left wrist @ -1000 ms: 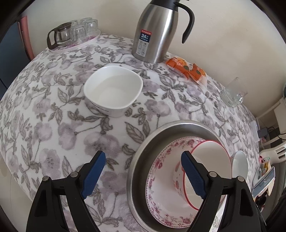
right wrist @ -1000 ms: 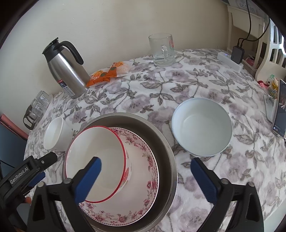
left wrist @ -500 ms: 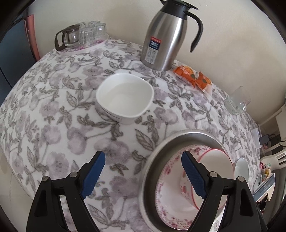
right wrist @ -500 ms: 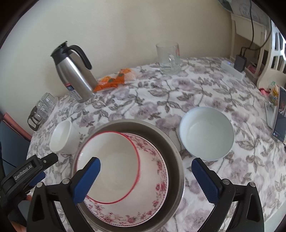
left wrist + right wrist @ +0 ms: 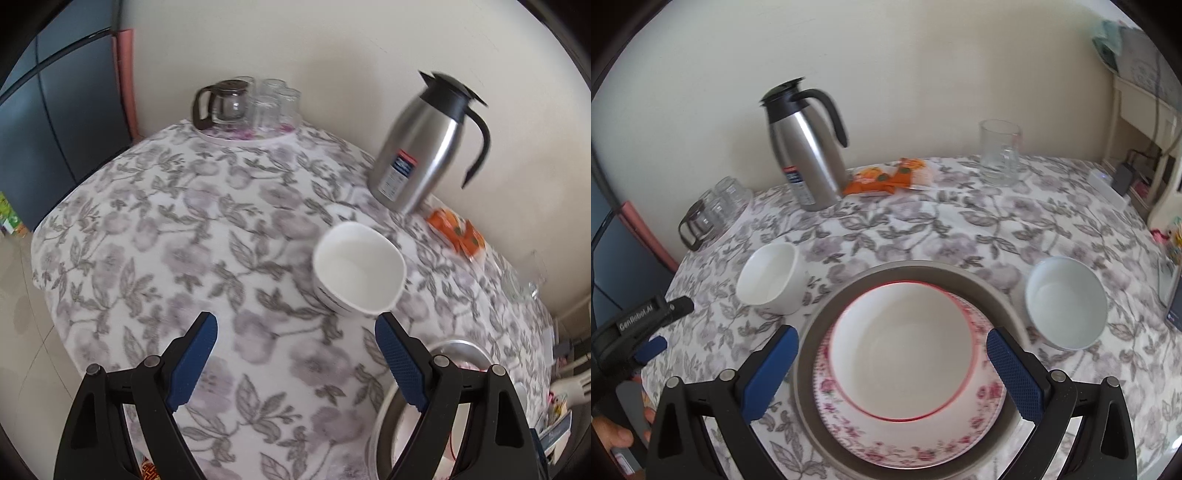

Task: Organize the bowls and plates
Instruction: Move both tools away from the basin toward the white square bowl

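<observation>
So far we have a red-rimmed bowl (image 5: 901,350) nested on the floral plate (image 5: 912,439) inside the steel basin (image 5: 982,284), between our right hand-held gripper (image 5: 892,363) fingers, which stand apart and empty. Ahead of the left hand-held gripper (image 5: 295,356), equally wide and empty, sits the square white bowl (image 5: 358,267); right of the basin, a round white bowl (image 5: 1065,302) waits on the bench (image 5: 923,229).
</observation>
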`<state>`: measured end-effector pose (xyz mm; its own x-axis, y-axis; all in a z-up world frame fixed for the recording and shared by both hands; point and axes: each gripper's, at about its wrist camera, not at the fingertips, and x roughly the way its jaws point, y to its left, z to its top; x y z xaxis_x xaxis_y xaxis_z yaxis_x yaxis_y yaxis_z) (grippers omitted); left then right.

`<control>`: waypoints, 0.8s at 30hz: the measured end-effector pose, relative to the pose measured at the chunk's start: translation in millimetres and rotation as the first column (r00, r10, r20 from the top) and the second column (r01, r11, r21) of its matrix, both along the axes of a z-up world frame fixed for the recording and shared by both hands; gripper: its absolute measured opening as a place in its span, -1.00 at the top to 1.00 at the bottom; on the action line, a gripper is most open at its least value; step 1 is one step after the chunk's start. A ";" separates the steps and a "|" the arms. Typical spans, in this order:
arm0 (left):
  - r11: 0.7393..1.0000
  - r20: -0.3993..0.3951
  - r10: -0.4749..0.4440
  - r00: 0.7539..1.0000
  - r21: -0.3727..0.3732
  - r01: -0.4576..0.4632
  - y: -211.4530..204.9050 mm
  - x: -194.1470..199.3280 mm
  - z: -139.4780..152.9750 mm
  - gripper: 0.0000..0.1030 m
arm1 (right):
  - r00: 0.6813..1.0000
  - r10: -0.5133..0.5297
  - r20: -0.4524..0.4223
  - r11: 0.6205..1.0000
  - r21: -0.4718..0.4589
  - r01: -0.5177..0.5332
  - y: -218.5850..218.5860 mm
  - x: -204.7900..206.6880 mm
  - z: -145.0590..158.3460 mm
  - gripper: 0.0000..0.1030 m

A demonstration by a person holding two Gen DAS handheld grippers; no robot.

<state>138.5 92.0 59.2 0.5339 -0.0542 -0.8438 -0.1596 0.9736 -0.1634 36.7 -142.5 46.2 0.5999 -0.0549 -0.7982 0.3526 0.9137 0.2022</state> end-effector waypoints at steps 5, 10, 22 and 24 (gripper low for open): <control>0.999 0.002 0.049 0.999 -0.008 -0.049 24.5 2.4 -0.3 -0.71 | 0.998 0.065 0.006 0.998 -0.021 -0.065 30.8 9.5 0.3 -1.00; 0.996 0.011 0.085 0.996 -0.018 -0.085 44.1 2.6 0.3 -0.71 | 0.991 0.132 0.011 0.991 -0.027 -0.132 61.8 20.8 -1.1 -1.00; 0.985 -0.011 0.173 0.985 -0.022 -0.174 82.8 9.1 -9.9 -0.71 | 0.980 0.197 -0.012 0.980 -0.020 -0.197 97.3 45.3 -16.1 -1.00; 0.984 -0.017 0.175 0.984 -0.020 -0.175 84.1 11.3 -13.1 -0.72 | 0.979 0.205 -0.020 0.978 -0.020 -0.206 99.8 49.4 -19.4 -1.00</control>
<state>149.8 176.1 46.2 0.5243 0.0211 -0.8513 -0.3296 0.9268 -0.1801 86.1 -42.7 26.7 0.5856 0.0505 -0.8090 0.1605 0.9711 0.1768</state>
